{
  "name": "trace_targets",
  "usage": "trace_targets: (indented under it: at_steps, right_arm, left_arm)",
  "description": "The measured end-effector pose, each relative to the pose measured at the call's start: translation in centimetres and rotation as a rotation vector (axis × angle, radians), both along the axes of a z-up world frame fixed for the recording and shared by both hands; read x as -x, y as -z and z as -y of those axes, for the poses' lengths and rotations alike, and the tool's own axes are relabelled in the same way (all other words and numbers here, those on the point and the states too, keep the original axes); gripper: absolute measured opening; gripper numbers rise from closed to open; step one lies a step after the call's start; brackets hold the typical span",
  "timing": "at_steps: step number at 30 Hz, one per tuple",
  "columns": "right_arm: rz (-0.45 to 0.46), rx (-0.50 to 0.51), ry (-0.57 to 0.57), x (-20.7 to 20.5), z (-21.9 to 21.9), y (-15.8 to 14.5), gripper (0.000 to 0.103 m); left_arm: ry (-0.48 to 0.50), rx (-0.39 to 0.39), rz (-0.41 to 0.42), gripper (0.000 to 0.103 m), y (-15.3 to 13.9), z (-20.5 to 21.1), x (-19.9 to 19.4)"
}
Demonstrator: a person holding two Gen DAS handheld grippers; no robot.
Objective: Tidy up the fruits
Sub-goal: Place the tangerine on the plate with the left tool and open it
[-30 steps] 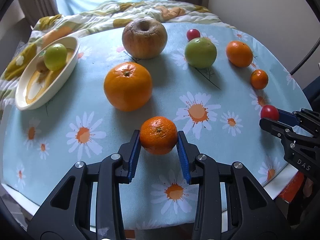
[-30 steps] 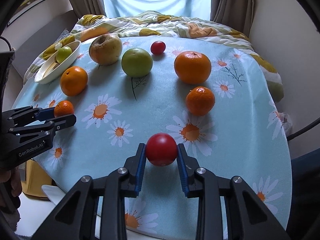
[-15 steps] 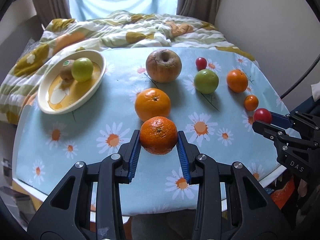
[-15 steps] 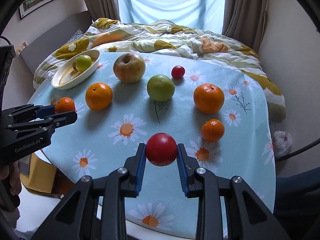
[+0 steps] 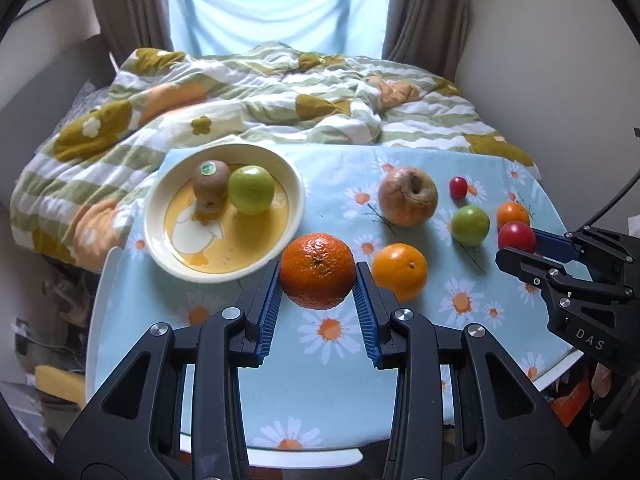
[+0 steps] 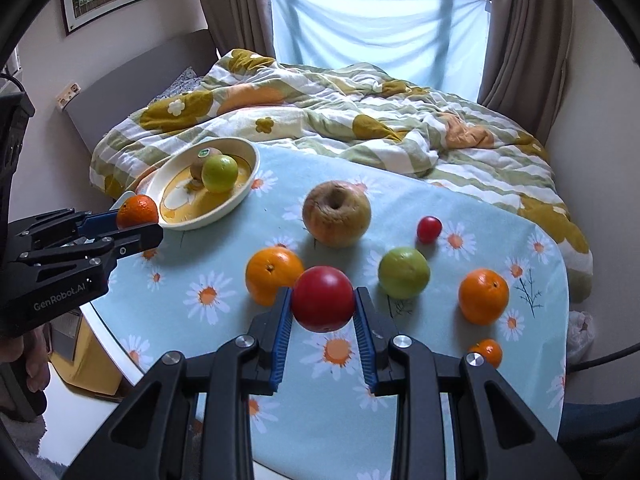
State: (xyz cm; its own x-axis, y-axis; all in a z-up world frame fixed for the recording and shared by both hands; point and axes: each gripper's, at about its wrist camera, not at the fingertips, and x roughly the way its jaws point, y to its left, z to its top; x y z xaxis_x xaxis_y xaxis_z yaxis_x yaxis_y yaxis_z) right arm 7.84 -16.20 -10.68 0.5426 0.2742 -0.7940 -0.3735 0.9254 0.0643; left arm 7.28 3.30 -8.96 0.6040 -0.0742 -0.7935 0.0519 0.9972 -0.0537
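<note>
Two fruits are in my grip. From the left wrist, my left gripper (image 5: pixel 318 300) pinches a dimpled orange mandarin (image 5: pixel 317 270) between its blue pads, held above the daisy-print blue surface (image 5: pixel 332 384). At ten o'clock from it lies a cream oval dish (image 5: pixel 296 188) carrying a brown kiwi (image 5: pixel 211 182) touching a green apple (image 5: pixel 251 189). At two o'clock, a smooth orange (image 5: pixel 399 271) rests on the cloth; a wrinkled tan apple (image 5: pixel 407 196) sits farther back.

From the right wrist, my right gripper (image 6: pixel 323 322) clamps a glossy red round fruit (image 6: pixel 323 298), clear of the surface. A small red cherry tomato (image 6: pixel 429 229) lies at one o'clock, a green round fruit (image 6: pixel 404 273) at two.
</note>
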Motion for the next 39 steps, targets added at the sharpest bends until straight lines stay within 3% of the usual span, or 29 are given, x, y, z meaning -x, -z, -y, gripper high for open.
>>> trace_targets:
  at_steps: [11,22,35,39]
  right_arm:
    - [-0.002,-0.016,-0.041,-3.6,-6.8,-0.6,0.028]
    - [-0.063,-0.011,-0.015,-7.6,-11.3,1.6,0.028]
    - [-0.140,-0.012,0.102,-9.7,-12.4,4.3,0.028]
    - [-0.142,-0.011,0.119,-9.9,-12.8,4.4,0.028]
  left_arm:
    - [-0.046,-0.003,-0.024,0.042,0.5,-7.2,-4.0]
    - [-0.065,0.014,-0.096,0.042,4.6,-12.9,-9.6]
    - [0.023,0.000,-0.154,0.042,8.2,-14.8,-13.8]
    - [0.053,-0.044,-0.141,0.043,8.2,-14.4,-14.4]
